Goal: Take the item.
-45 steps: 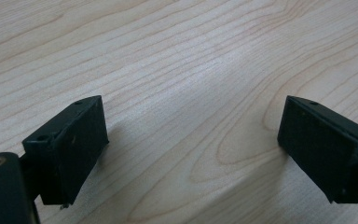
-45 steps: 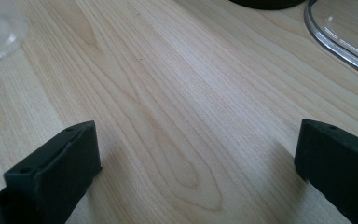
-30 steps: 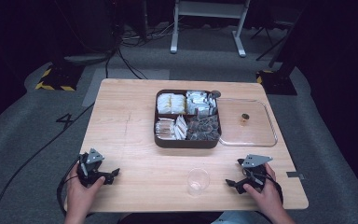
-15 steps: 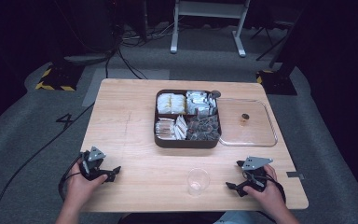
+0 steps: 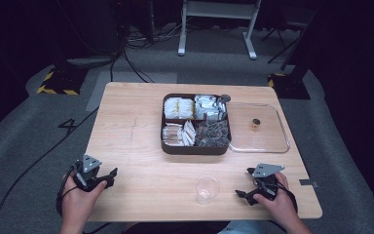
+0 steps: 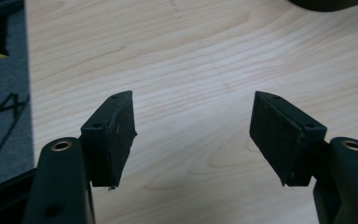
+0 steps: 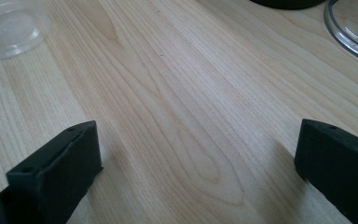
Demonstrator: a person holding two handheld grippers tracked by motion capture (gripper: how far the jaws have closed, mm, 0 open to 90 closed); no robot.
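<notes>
Judging from both tongs, left (image 5: 111, 176) and right (image 5: 242, 194), resting wide and empty on the desk (image 5: 141, 141), the cup (image 5: 207, 188) beside the right one deserves a gentle, upright grasp

In the right gripper view the clear plastic cup (image 7: 10, 25) is cropped by the top-left corner and the transparent lid (image 7: 352, 25) by the right edge. From above, the small brown object (image 5: 255, 124) on that lid is too small to identify.
</notes>
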